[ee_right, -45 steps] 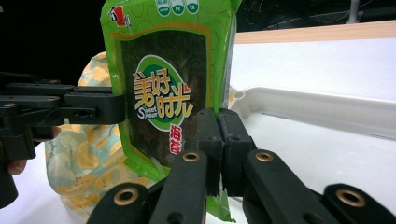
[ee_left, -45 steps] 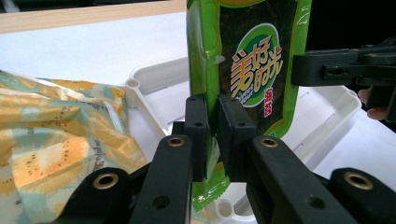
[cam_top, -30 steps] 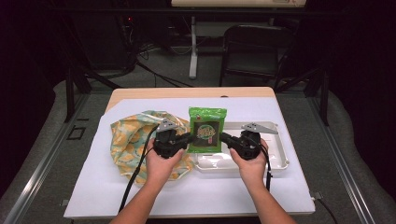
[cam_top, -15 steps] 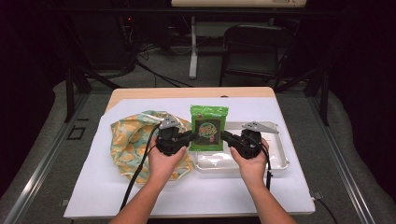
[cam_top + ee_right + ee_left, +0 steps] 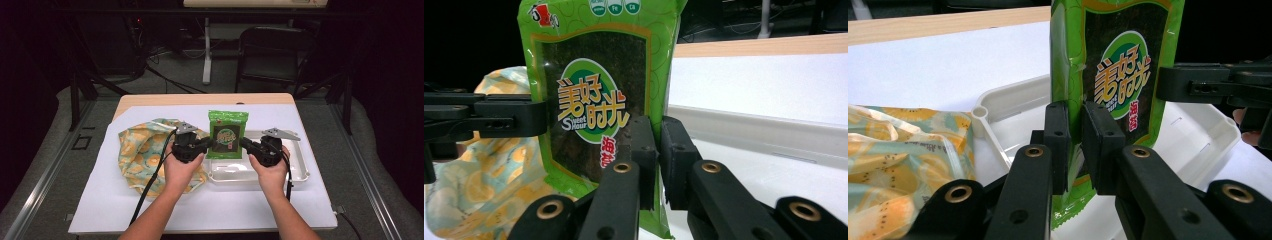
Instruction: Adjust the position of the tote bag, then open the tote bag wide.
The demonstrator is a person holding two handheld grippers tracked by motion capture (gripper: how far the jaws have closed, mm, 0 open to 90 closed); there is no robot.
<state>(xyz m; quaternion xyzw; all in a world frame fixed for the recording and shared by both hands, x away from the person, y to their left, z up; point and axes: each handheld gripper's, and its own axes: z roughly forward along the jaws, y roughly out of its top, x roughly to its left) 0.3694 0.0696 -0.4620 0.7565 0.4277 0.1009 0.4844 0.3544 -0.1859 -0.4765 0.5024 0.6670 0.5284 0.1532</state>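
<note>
The green seaweed snack packet (image 5: 228, 133) stands upright between the two tongs, above the white tray (image 5: 295, 176). The left tongs (image 5: 1075, 145) are clenched on its left edge and the right tongs (image 5: 658, 160) on its right edge. A fruit-print cloth bag (image 5: 140, 150) lies on the table just beside the left tongs.

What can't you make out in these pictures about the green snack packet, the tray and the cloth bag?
- Green snack packet: its back face is turned away in all views; in the left gripper view its top is cut off by the frame.
- White tray: part of its floor is hidden in the high view by the packet and the right gripper.
- Patterned cloth bag: its contents are covered by its own fabric, and the left hand covers one edge.
</note>
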